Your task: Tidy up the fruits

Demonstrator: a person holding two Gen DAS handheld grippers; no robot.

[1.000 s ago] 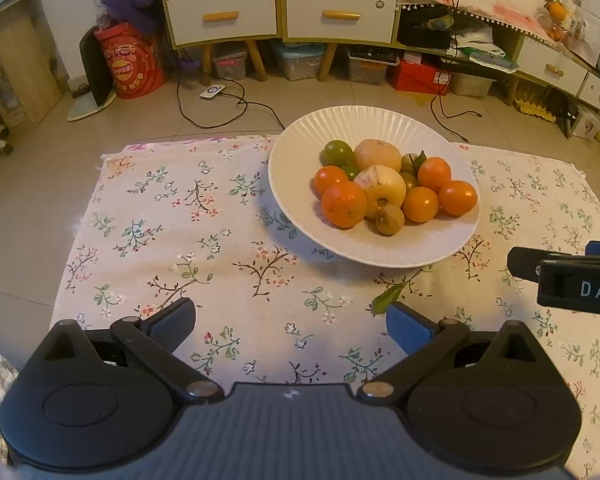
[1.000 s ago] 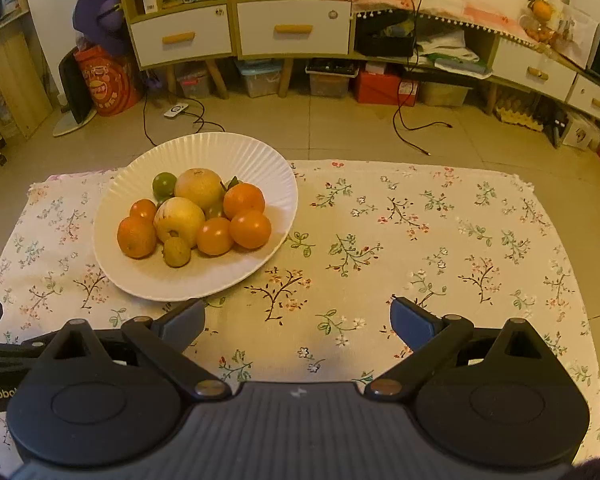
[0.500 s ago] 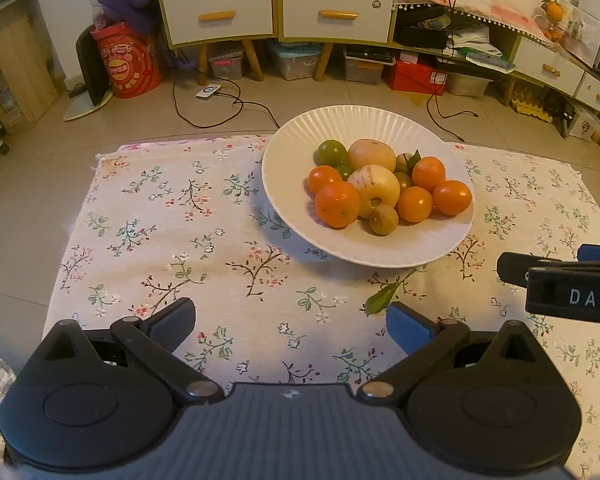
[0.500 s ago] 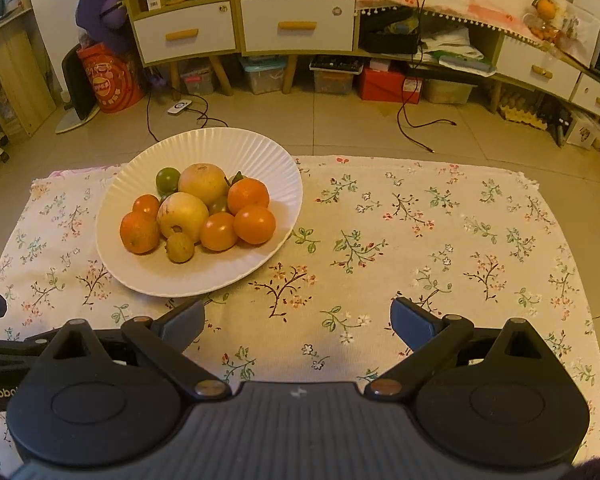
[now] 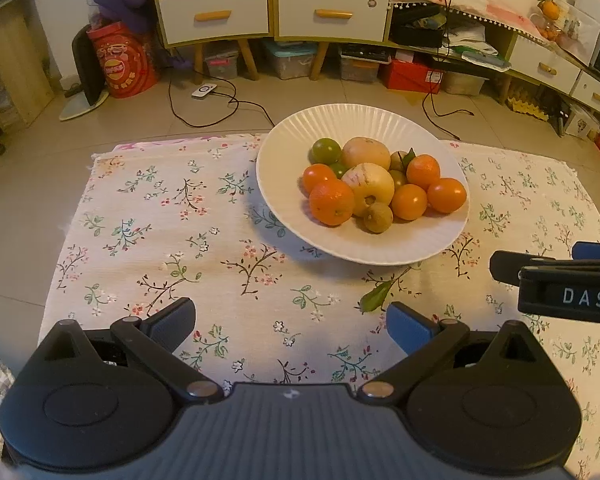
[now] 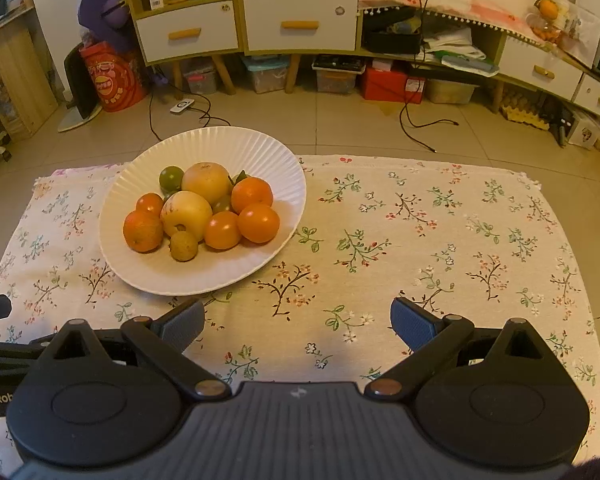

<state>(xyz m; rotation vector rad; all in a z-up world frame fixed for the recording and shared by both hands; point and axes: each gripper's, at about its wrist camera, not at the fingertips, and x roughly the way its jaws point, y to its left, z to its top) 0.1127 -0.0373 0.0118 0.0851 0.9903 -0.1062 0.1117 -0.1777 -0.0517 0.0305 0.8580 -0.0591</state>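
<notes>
Floral cloth (image 5: pixel 204 248) is seen spread over the tabletop, whose own surface is hidden beneath it. A ribbed white plate (image 5: pixel 300 128) carries the fruits (image 5: pixel 374 186): smooth oranges, two pale round ones, small green ones partly covered by the pile. The left hand-held gripper (image 5: pixel 290 318) and the right hand-held gripper (image 6: pixel 298 320) are held spread wide over bare cloth, nothing being pinched. A green leaf (image 5: pixel 376 295) is half hidden by the plate's rim.

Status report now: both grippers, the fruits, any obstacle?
Left hand-held gripper open, empty. Right hand-held gripper open, empty. Fruits piled in ribbed white plate on floral cloth. Nothing in the way.
</notes>
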